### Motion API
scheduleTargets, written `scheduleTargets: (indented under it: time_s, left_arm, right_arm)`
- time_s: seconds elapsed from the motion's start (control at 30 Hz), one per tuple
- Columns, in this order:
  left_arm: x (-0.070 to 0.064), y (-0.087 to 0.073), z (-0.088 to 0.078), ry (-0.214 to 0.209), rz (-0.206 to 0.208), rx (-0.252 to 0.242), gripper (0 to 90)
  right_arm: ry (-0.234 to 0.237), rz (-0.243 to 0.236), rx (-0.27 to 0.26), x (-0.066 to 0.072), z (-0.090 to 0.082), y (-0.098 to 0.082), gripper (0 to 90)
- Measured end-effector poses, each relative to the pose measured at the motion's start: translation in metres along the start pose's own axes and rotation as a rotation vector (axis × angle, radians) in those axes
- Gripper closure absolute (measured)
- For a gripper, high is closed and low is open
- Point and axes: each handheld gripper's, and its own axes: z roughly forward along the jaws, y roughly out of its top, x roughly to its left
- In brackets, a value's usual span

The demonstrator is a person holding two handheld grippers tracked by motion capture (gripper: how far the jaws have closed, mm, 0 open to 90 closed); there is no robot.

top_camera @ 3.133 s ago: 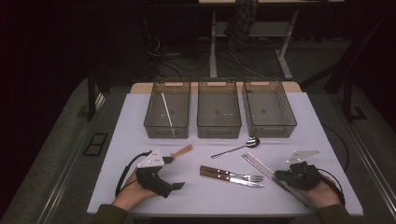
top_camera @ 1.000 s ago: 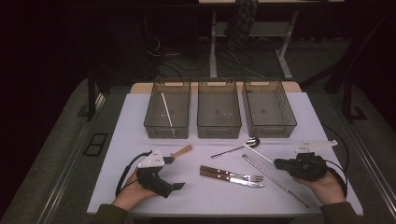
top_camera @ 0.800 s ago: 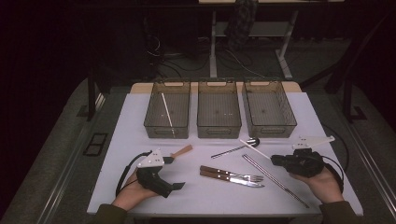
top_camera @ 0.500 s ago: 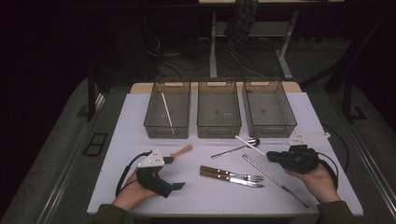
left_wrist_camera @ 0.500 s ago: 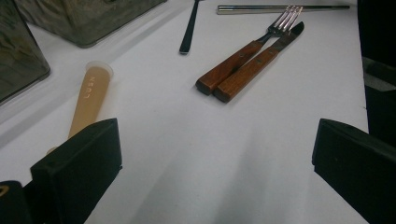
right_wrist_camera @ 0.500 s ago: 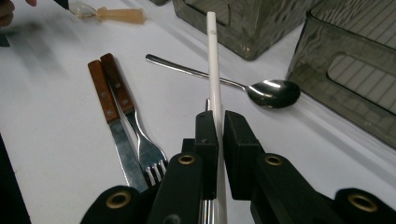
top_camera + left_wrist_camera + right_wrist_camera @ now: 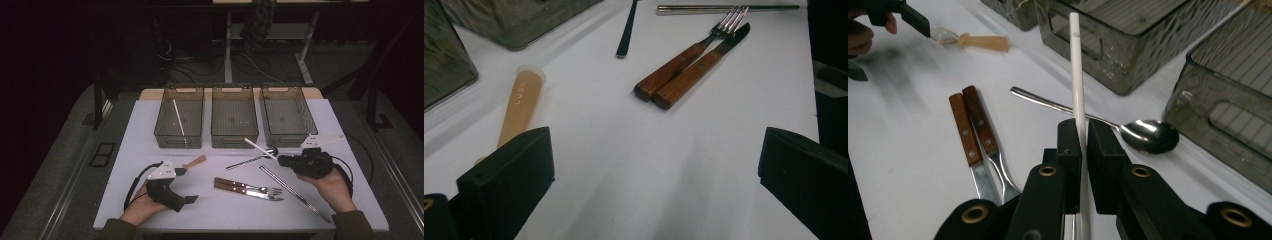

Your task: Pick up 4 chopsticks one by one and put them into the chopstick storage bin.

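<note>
You have three bins (image 7: 178, 140), two white chopsticks (image 7: 259, 149), two metal chopsticks (image 7: 292, 190), one spoon (image 7: 252, 158), one fork (image 7: 247, 186), one knife (image 7: 239, 190).

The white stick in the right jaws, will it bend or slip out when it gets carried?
The white stick looks straight and thin, so it is probably stiff and light. It seems round and smooth, so it might slide or swivel in the right gripper, whose jaws pinch it at just one spot. Laid on the table, it could roll.

Overhead light leaves the white table (image 7: 125, 150) bright amid a black room from nine to three o'clock, with glare on the spoon (image 7: 1148, 134), soft shadows, and nearby jaws blurred.
</note>
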Motion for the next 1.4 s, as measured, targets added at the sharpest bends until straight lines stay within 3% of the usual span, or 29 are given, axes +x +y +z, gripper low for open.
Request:
scheduleTargets:
  time_s: [0.73, 1.4]
  left_arm:
    - [0.000, 0.000, -0.001, -0.003, -0.004, -0.007, 0.0]
    - [-0.001, 0.000, -0.001, -0.008, -0.007, -0.011, 0.0]
  right_arm:
    - [0.009, -0.007, -0.013, 0.017, 0.025, 0.034, 84.1]
    - [0.000, -0.015, -0.023, 0.026, 0.062, 0.077, 84.1]
